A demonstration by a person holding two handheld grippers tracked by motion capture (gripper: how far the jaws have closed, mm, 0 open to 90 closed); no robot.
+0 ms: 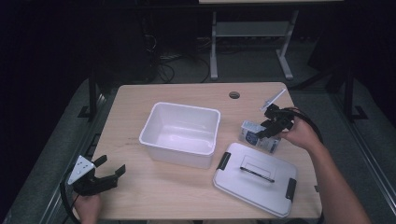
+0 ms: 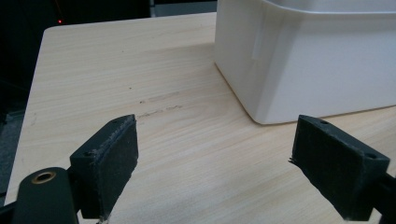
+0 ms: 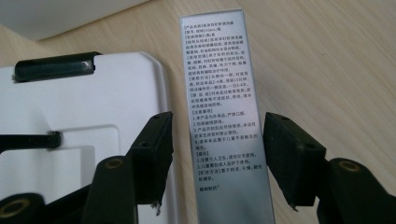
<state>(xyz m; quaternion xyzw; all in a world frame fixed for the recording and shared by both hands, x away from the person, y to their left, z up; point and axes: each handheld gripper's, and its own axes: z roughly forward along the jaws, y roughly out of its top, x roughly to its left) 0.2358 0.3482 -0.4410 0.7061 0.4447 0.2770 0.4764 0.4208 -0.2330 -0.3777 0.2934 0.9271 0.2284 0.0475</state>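
Note:
A slim silver carton (image 1: 254,133) printed with small text lies flat on the wooden table (image 1: 154,186), just beyond the white lid (image 1: 275,186). My right gripper (image 1: 273,125) straddles it from above. In the right gripper view the carton (image 3: 224,93) runs between the jaws of that gripper (image 3: 218,140); a gap shows at the left pad, and the right pad sits close to the carton's edge. My left gripper (image 1: 112,168) rests open near the front left corner, with bare wood between its pads (image 2: 116,158).
An open white bin (image 1: 182,108) stands mid-table; its wall (image 2: 303,60) is ahead and right of the left gripper. The lid (image 3: 84,102) with black latches and handle lies front right. A cable hole (image 1: 234,95) sits near the far edge.

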